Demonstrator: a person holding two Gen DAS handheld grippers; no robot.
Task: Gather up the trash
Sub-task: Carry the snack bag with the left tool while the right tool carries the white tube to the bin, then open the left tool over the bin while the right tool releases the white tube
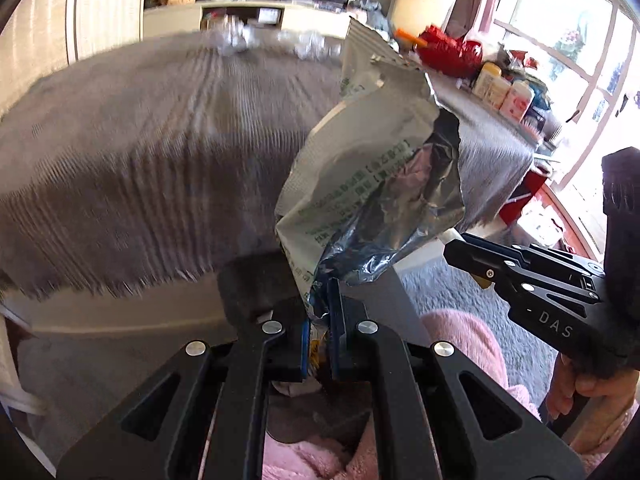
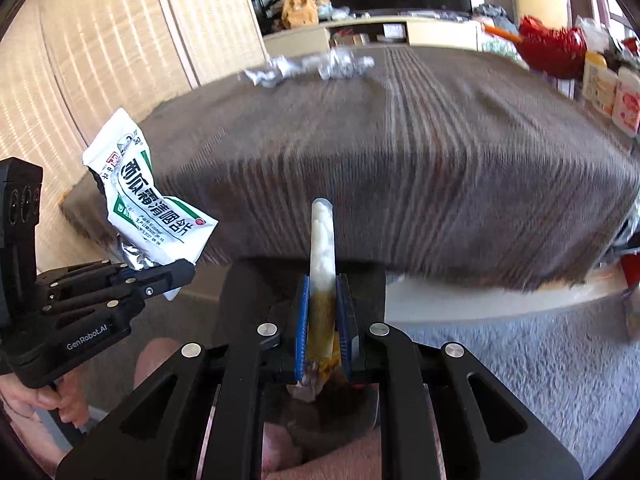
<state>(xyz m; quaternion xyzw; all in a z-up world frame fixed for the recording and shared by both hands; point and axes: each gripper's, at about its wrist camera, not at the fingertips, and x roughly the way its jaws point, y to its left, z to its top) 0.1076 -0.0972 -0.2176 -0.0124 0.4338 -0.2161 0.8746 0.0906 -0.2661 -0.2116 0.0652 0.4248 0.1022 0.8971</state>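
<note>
My left gripper [image 1: 323,312] is shut on a torn white and silver foil packet [image 1: 372,176] with green print, held up in front of the table. The same packet [image 2: 148,204] and the left gripper [image 2: 176,276] show at the left of the right wrist view. My right gripper [image 2: 324,304] is shut on a clear plastic tube [image 2: 323,248] with white stuff at the top and amber at the bottom, standing upright between the pads. The right gripper [image 1: 460,252] also shows at the right of the left wrist view. Crumpled foil scraps [image 2: 312,66] lie at the table's far edge.
The table wears a brown striped cloth [image 2: 360,152]. Bottles [image 2: 612,92] and a red object [image 2: 556,48] stand at its far right. A grey carpet [image 2: 520,360] lies below. A pale sofa [image 2: 100,60] stands at the left.
</note>
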